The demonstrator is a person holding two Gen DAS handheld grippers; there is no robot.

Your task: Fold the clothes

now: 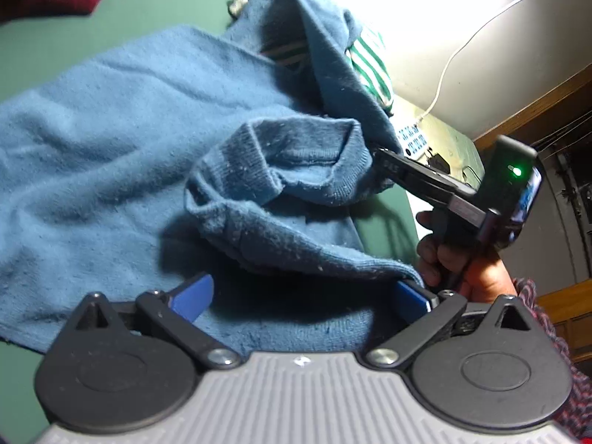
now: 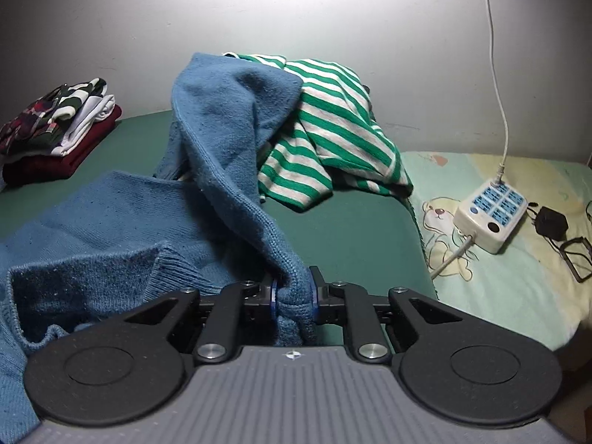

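Note:
A blue knit sweater point(image 1: 129, 129) lies spread on the green sheet point(image 2: 351, 229), with one part draped up over a striped garment. My left gripper point(image 1: 301, 296) is open, its blue pads point(image 1: 192, 296) wide apart just above the sweater's near edge; a fold of the knit hangs over the right pad. My right gripper point(image 2: 293, 296) is shut on a ribbed edge of the blue sweater point(image 2: 111, 222), and the cloth rises from the pads in a taut band. In the left wrist view the right gripper point(image 1: 388, 164) reaches into the sweater from the right, held by a person's hand point(image 1: 462, 259).
A green-and-white striped garment point(image 2: 333, 129) lies crumpled behind the sweater. A stack of folded clothes point(image 2: 55, 129) sits at the far left by the wall. On the pale patterned sheet to the right are a white power strip point(image 2: 488, 218) with its cable and a black charger point(image 2: 551, 222).

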